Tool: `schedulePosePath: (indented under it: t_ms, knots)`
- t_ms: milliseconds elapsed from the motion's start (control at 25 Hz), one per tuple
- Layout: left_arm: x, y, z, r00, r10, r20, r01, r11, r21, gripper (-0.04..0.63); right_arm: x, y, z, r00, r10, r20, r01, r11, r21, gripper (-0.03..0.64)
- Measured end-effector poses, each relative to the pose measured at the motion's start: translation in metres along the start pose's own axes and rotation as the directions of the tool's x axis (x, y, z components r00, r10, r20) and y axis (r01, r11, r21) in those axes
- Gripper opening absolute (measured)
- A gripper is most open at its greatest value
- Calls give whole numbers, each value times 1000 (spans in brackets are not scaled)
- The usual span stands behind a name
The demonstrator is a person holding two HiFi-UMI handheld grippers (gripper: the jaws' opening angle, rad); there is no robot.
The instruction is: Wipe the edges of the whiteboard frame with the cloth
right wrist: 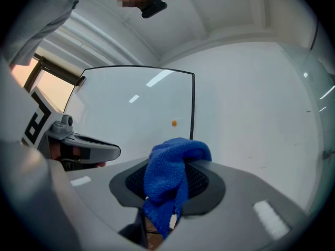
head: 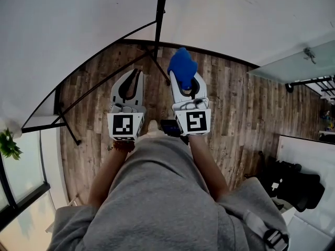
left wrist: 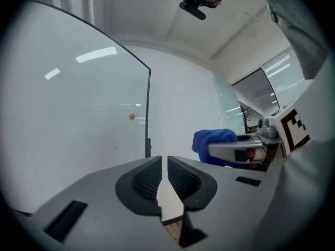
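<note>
1 crumpled blue cloth (right wrist: 178, 158) is clamped in the right gripper (right wrist: 168, 186), while the left gripper (left wrist: 163, 178) is seen pinched closed, empty, before 1 black-framed whiteboard (right wrist: 131, 116).

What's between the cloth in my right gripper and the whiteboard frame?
Nothing. In the right gripper view, the blue cloth sits just in front of the black whiteboard frame, with no object in the gap between them.

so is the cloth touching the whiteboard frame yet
Apart. The left gripper view shows a strip of bare wall between the blue cloth and the black vertical edge of the whiteboard frame.
</note>
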State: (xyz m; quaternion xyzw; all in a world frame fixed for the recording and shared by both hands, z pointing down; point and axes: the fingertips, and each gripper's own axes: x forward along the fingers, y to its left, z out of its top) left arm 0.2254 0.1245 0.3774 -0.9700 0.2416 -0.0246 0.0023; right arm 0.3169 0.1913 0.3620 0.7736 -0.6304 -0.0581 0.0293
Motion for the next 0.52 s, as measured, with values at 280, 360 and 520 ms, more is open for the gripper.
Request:
schedulePosePath:
  t_ms: [280,360,520]
  knots:
    - [1,-22,-3,999,-48,2,48,999,-10,40,-18,-7,0,999,-31,-14,31,1000,0,137]
    - [0,-31,-3,998,-62,1,62,998,-12,40,-26,-12,-1,999,-43,-20,43,999,3,137]
    - [0,-45,-5,996,-85,1,85,996,-15,40,-36,-23,-4,998,-65,-25,65,998,1,137]
